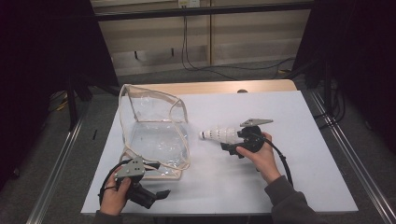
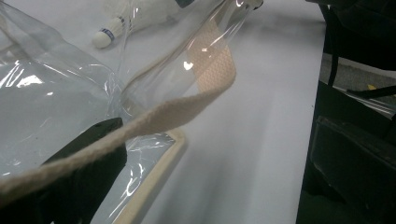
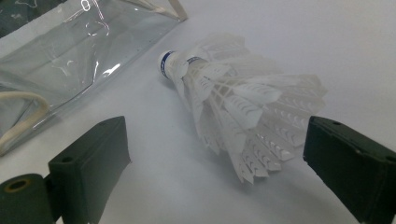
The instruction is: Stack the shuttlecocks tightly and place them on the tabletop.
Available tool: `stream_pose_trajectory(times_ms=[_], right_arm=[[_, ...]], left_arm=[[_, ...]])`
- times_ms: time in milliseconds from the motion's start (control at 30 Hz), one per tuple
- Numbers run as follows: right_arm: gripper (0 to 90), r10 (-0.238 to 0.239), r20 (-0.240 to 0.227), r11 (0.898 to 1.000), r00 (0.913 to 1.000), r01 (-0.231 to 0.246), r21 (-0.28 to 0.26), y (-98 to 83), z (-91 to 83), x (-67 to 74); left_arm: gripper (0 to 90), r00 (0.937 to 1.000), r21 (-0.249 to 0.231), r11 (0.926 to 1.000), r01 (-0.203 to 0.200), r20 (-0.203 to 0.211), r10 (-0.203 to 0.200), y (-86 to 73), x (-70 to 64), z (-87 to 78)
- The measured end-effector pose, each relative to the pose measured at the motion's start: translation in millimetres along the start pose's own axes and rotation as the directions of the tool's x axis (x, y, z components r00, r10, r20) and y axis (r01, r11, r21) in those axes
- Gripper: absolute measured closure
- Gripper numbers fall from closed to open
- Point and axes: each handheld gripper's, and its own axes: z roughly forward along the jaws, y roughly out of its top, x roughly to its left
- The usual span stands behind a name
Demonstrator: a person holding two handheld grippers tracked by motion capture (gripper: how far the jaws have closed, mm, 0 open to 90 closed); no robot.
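Note:
A white feather shuttlecock lies on its side on the white table, cork end pointing toward the clear plastic bag. My right gripper is open. Its jaws stand on either side of the feather skirt without touching it. At the near left, my left gripper sits by the bag's front corner with its jaws wide apart. The bag's beige strap drapes across one jaw. The shuttlecock appears beyond the bag.
The bag stands open with beige trim on the left half of the white sheet. A wooden tabletop edge shows behind it. Metal rails run along both sides of the table, and cables lie on the floor at the back.

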Motion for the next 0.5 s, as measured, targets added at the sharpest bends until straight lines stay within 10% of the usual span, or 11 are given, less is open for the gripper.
stream_pose_trajectory(times_ms=[500], right_arm=[[24.1,-0.042,0.019,0.999,0.9990,0.042,0.001,0.0,9.6,6.4]], left_arm=[[3.5,1.0000,-0.001,1.0000,0.001,0.000,-0.001,-0.1,-0.1,0.2]])
